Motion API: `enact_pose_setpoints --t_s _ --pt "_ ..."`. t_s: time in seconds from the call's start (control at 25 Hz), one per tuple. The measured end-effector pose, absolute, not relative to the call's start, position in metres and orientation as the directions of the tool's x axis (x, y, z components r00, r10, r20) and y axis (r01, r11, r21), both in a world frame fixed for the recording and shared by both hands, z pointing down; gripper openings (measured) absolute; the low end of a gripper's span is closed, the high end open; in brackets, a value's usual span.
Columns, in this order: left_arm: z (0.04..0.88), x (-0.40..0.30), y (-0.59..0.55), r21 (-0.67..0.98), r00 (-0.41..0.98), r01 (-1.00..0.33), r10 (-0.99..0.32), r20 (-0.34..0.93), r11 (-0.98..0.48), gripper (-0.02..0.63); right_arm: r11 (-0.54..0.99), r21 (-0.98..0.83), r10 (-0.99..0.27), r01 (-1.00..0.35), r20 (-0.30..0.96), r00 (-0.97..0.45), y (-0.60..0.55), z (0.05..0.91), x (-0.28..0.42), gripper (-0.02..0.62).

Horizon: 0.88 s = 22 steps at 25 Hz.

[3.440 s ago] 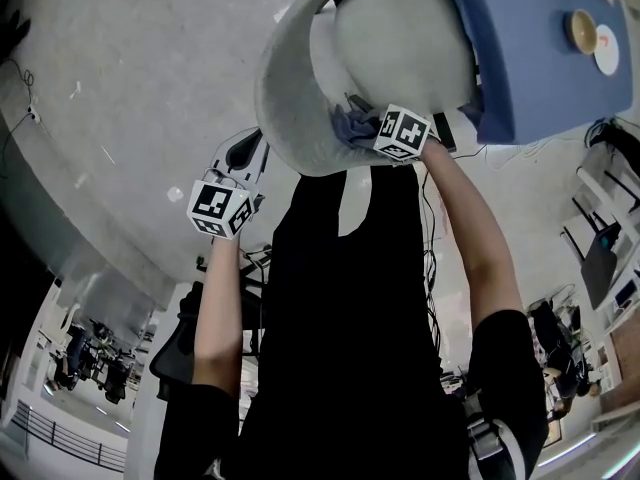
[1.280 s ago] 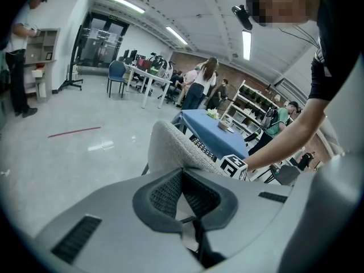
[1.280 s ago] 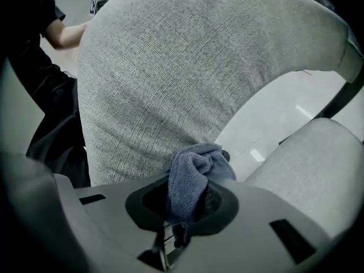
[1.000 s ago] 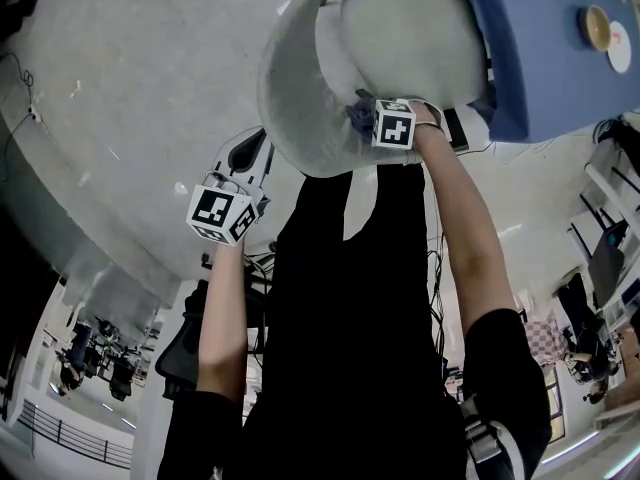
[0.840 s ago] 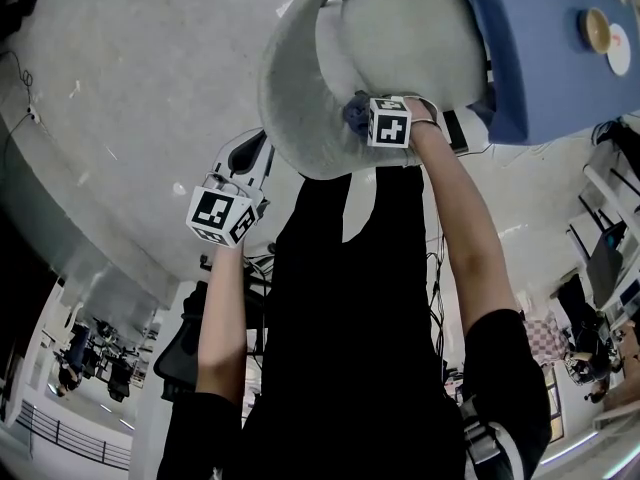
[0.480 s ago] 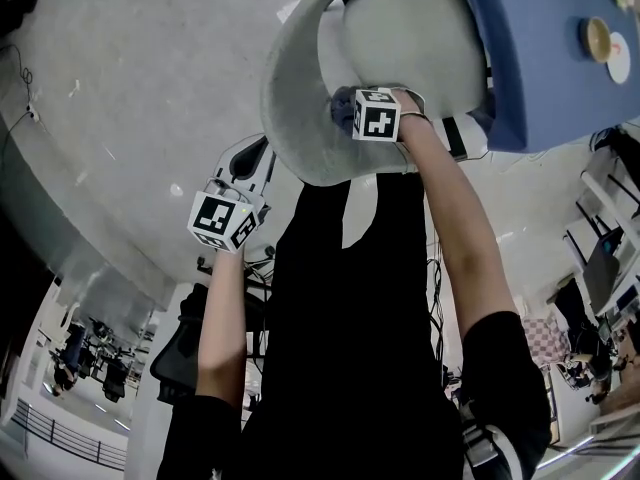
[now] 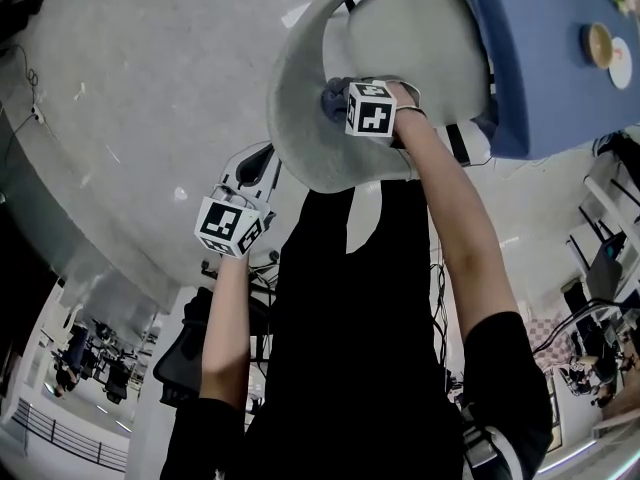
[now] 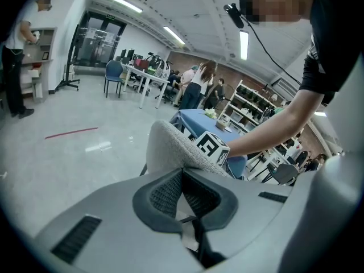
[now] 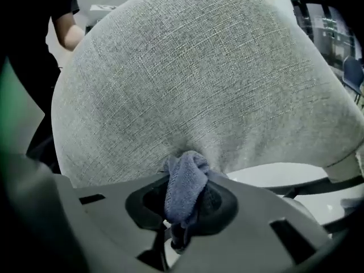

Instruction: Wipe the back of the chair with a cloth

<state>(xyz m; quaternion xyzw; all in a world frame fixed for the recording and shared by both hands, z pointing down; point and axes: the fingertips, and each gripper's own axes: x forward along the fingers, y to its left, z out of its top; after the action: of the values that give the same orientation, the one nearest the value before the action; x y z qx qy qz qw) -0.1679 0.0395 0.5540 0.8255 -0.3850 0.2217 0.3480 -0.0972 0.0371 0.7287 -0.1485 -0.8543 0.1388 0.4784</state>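
Right gripper [image 7: 336, 99] [image 9: 184, 202]: jaws clamped on a bunched blue cloth [image 7: 331, 96] [image 9: 185, 183], which fills the gap between the pads and sticks out past the tips
Cloth position: front wad pressed against the grey fabric chair back [image 7: 298, 118] [image 9: 193, 78], on its seat-facing side; in the right gripper view the contact is low on the backrest, near its bottom edge
Left gripper [image 7: 251, 166] [image 8: 185, 193]: jaws look closed, pads meeting at the tips, nothing between them
Left gripper position: held clear of the chair, off the backrest's outer side, over the bare floor [image 7: 150, 78]
Chair: curved back wraps round the seat [image 7: 410, 38]; seat front is tucked at the edge of the blue table [image 7: 530, 68]
Table: a bowl [image 7: 597, 40] near its far edge; contents too small to read
Backrest rim: shows just beyond the left jaws in the left gripper view, distance uncertain through the wide lens
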Motion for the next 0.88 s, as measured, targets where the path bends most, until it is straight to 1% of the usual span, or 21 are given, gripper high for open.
enact_pose_setpoints --t_s 0.36,0.52,0.68,0.88 --pt "0.553 -0.168 0.039 0.402 0.605 -0.789 -0.476 0.638 -0.465 0.021 0.944 -0.318 0.316 0.089 0.791 -0.524 -0.008 0.724 -0.113 0.069" --pt "0.554 -0.168 0.038 0.403 0.605 -0.789 -0.473 0.641 -0.464 0.022 0.942 -0.335 0.288 0.024 0.768 -0.572 -0.028 0.723 -0.116 0.071" --pt "0.553 -0.169 0.038 0.406 0.609 -0.786 -0.468 0.640 -0.466 0.021 0.938 -0.340 0.233 -0.060 0.750 -0.619 -0.051 0.719 -0.118 0.071" --pt "0.554 -0.169 0.037 0.408 0.610 -0.784 -0.463 0.643 -0.468 0.023 0.951 -0.303 0.203 -0.065 0.767 -0.609 -0.070 0.723 -0.118 0.071"
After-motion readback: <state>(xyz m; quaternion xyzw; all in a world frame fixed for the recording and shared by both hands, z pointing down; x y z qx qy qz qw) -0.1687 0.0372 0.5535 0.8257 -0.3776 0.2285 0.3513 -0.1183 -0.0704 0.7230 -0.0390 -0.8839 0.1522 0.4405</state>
